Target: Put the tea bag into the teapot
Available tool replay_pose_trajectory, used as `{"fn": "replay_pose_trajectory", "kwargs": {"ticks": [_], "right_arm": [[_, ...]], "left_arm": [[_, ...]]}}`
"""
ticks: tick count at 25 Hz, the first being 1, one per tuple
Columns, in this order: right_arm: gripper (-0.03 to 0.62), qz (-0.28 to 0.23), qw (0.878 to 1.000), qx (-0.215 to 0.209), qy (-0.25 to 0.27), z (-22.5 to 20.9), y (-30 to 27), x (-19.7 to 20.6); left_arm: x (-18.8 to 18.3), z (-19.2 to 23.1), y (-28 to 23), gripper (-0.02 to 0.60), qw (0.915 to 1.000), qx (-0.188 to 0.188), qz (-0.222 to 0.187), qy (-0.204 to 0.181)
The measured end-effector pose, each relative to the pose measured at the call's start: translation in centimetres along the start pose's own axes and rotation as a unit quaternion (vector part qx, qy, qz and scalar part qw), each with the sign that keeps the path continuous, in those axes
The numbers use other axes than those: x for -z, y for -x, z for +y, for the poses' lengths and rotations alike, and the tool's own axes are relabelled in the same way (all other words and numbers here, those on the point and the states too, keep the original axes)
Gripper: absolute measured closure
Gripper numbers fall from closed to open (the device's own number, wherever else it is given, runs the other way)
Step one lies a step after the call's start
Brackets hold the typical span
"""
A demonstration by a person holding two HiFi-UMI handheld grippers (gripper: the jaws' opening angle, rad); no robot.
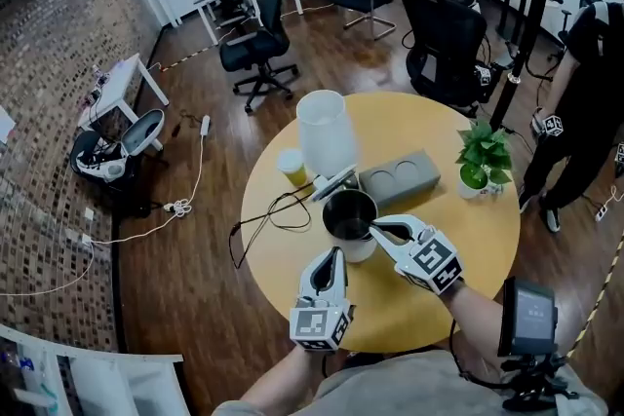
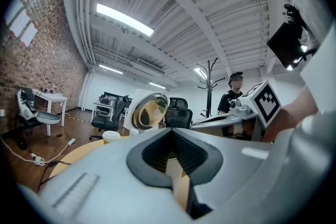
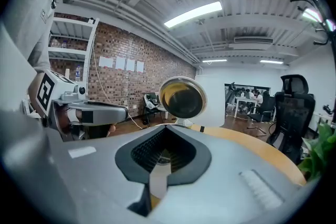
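At frame centre the clenched right gripper (image 1: 375, 229) reaches the right rim of the black teapot (image 1: 348, 212). The left gripper (image 1: 335, 254), also clenched, sits just below it.

Upright white teapot (image 1: 325, 132), lid open

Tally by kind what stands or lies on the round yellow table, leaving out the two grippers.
White kettle: 1
Paper cup: 1
Dark-lined pot: 1
Grey block: 1
Potted plant: 1
Cable: 1
Total: 6
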State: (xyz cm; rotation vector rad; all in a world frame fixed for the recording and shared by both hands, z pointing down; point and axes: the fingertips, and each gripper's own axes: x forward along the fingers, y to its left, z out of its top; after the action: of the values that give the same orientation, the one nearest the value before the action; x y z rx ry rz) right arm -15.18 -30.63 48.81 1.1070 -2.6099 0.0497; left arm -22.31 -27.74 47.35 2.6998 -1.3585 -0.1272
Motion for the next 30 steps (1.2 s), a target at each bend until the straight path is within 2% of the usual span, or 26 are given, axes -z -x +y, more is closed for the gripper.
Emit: {"fn": "replay_pose_trajectory", "kwargs": {"ticks": [5, 8, 18, 24, 30], "right_arm": [[0.591, -0.031, 0.999, -0.028, -0.002, 0.5, 4.1, 0.0], [0.591, -0.048, 0.998, -0.050, 0.002, 0.7, 7.9, 0.6], [0.591, -0.072, 0.991, -0.116, 0.009, 0.1, 21.8, 4.7], [0.591, -0.077, 0.989, -0.122, 0.002, 1.3, 27.1, 5.7], [0.591, -0.075, 0.992, -0.104, -0.005, 3.7, 30.9, 7.1]], "left_arm": [[0.7, -4.4, 1.1, 0.578, 0.9996, -0.024, 0.006, -0.017], [1.3, -7.8, 1.7, 0.578, 0.9984, -0.052, 0.002, -0.021], [2.8, -22.6, 3.1, 0.578, 0.9926, -0.117, -0.002, -0.031], [2.8, -27.7, 4.7, 0.578, 0.9924, -0.116, 0.010, -0.039], [4.0, -30.7, 7.2, 0.578, 0.9950, -0.093, 0.010, -0.036]]}}
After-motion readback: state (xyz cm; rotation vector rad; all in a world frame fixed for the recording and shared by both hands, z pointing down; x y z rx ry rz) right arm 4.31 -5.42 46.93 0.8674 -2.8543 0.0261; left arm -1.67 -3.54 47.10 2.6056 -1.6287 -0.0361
